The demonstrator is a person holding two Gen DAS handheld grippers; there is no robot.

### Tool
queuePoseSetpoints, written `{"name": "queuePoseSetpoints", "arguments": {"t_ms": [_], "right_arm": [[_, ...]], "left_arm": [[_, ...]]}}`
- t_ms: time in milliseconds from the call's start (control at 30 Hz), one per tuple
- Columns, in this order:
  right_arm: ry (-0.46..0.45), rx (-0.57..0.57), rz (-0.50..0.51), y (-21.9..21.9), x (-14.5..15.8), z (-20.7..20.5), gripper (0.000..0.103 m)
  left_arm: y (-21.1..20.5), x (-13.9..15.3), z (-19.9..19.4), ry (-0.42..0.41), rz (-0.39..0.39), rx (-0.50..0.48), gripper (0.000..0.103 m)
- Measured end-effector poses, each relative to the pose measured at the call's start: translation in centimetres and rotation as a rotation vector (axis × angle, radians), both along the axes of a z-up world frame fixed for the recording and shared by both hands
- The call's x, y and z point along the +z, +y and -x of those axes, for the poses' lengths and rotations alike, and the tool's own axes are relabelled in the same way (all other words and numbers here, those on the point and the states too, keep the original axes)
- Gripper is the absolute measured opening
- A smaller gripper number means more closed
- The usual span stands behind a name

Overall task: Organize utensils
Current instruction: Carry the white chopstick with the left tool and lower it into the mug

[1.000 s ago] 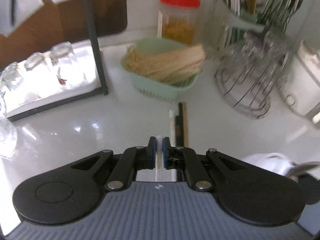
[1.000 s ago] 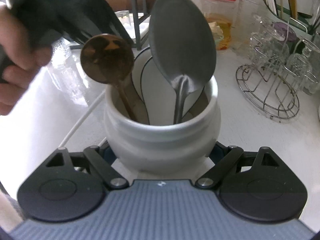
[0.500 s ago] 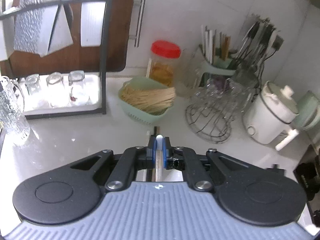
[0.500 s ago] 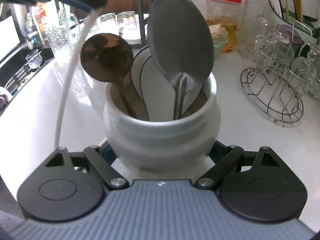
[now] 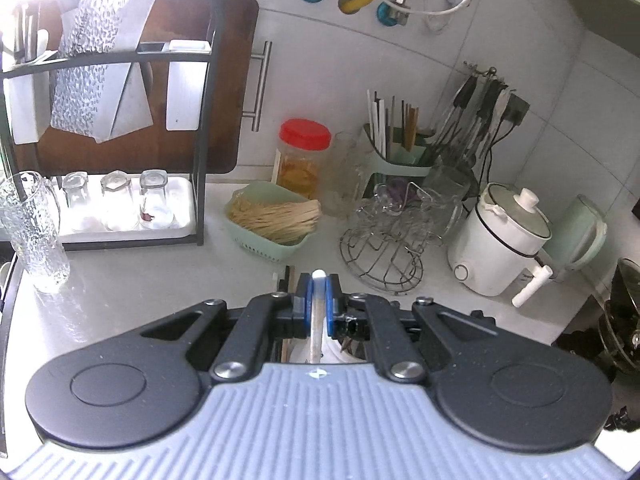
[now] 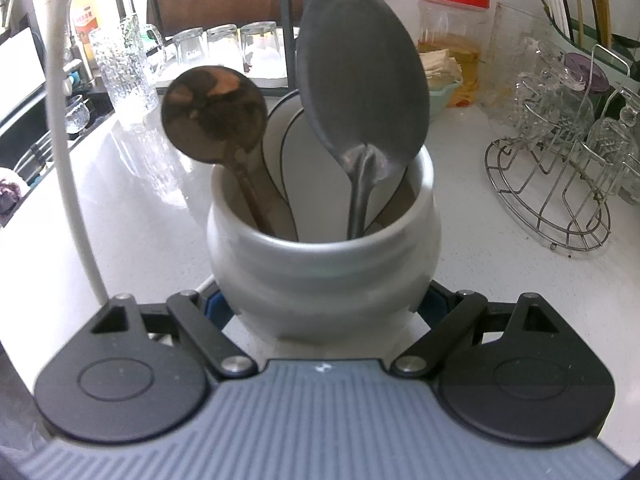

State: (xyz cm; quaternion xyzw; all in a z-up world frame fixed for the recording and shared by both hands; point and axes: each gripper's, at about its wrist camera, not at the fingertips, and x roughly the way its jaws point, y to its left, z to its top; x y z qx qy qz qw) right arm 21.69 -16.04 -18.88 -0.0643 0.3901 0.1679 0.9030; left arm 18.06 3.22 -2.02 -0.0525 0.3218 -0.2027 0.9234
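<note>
The left tool [image 5: 319, 307] is pinching a white chopstick [image 5: 318, 280] near its top, while the right tool [image 6: 322, 304] is clamping the jar [image 6: 322, 268] on the surface [image 6: 500, 264]. With spoon bowls crowding the jar's 12 o'clock, the dangling chopstick risks swinging, snagging and slipping free.

Spoons [image 6: 362, 80] in crock [image 6: 324, 264] — rack [image 6: 556, 184] right.

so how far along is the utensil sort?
Done: three spoons stand in the white crock: a metal spoon, a wooden spoon and a white spoon behind them. In hand: the right gripper clamps the crock, and the left gripper is shut on a thin white utensil held high beside it. Left: get that into the crock, plus two sticks lying on the counter.
</note>
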Motion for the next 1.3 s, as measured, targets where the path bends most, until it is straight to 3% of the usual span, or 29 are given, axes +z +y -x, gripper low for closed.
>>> {"name": "queuePoseSetpoints", "arguments": {"t_ms": [433,733,967,1300], "right_arm": [[-0.027,-0.028,-0.012,0.0,-0.2,1.0,0.091],[-0.026,-0.057,-0.011,0.5,-0.2,0.9,0.091],[-0.036,-0.071,-0.014,0.7,-0.2,1.4,0.091],[-0.049,-0.072,-0.021,0.5,-0.4,1.6,0.091]], "left_arm": [[0.0,2.3,2.1,-0.048,-0.035,-0.05,0.007],[-0.4,6.6,1.8,-0.117,-0.058,-0.103,0.007],[-2.2,9.1,1.3,-0.167,-0.056,-0.167,0.007],[-4.7,10.2,1.2,-0.209,-0.066,-0.227,0.007]]}}
